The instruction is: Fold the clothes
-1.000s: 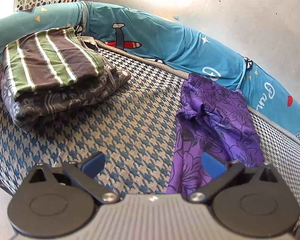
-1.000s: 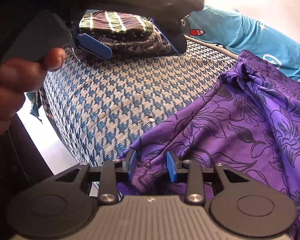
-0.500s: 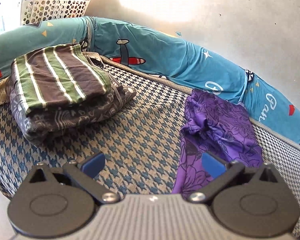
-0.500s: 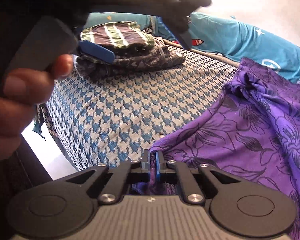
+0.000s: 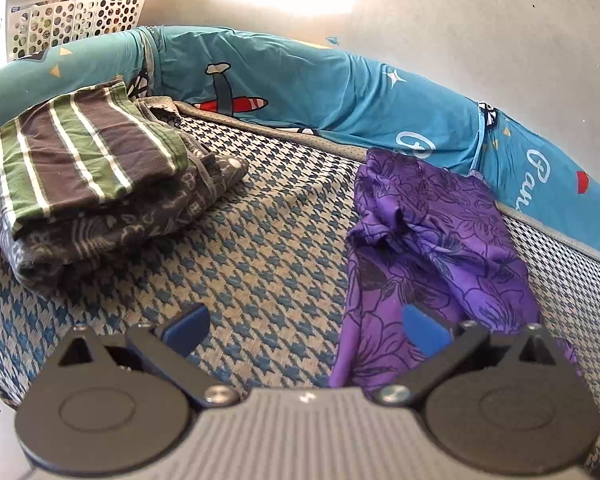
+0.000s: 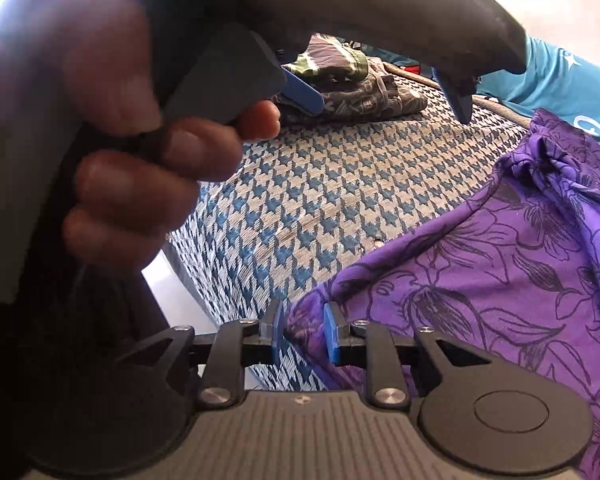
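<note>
Item one, at the bed's (image 5: 268, 240) left edge: a folded stack (image 5: 100, 200) with a striped green-and-brown garment (image 5: 84, 156) on top. Item two, my left gripper (image 5: 304, 328), jaws spread wide and empty over the near edge. Item three, toward the right side: the purple floral garment (image 5: 440, 248), crumpled and unfolded, its near corner between the pads of my right gripper (image 6: 303, 334), whose jaws have just been opening and stand slightly apart.

Blurred hand (image 6: 132, 152); laundry basket (image 5: 72, 12) cut off.
</note>
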